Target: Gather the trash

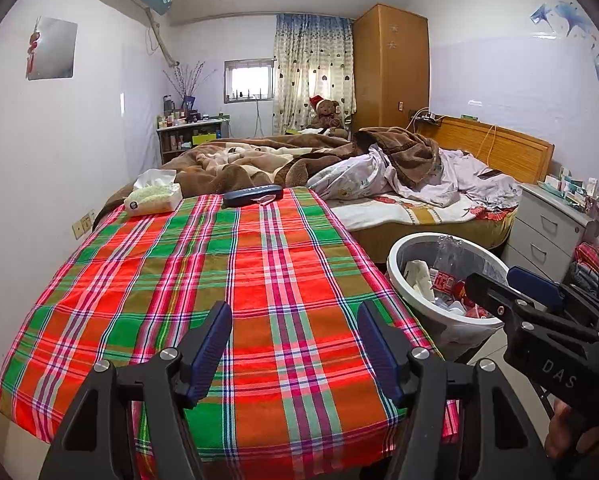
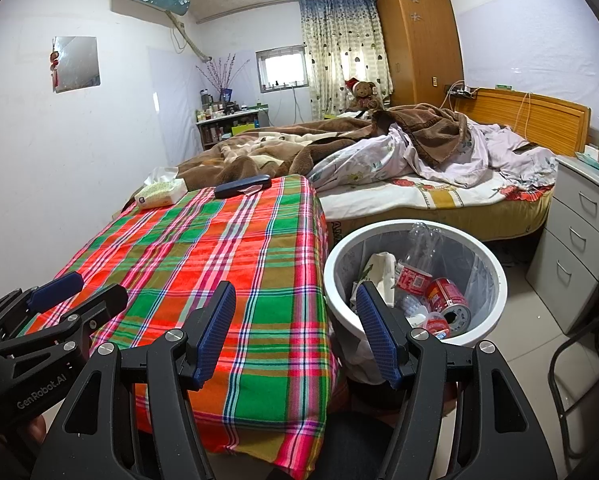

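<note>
Both grippers hung empty over the plaid table.

The plaid tablecloth filled the near left; the white trash bin stood just right of it, holding a plastic bottle and red can. Left gripper and right gripper were spread, pinching nothing.

Open tabletop, crowded far edge

The plaid table lay bare through mid-frame; a tissue box and dark case blocked its far edge, the white bin stood lower right.
</note>
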